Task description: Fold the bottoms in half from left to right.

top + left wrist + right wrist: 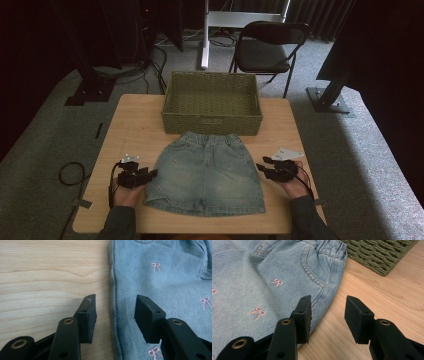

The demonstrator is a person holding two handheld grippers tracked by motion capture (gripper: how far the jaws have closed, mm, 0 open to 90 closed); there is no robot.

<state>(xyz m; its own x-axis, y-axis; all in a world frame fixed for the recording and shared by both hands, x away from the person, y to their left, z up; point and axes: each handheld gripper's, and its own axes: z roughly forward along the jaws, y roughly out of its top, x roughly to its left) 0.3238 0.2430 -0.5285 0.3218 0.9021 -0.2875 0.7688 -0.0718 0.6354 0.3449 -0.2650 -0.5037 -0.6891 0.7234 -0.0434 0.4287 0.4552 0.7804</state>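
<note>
denim shorts (205, 172) flat, waistband toward basket (212, 102) (hem nearest person) | left gripper (150, 174) jaws released | right gripper (262, 165) jaws released

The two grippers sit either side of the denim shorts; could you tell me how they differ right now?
The left gripper sits at the shorts' left side seam, the right gripper at the opposite edge. The left gripper straddles the seam, one of its fingers over denim; the right gripper's gap lies over bare table, beside the basket. Both are open, holding nothing.
</note>
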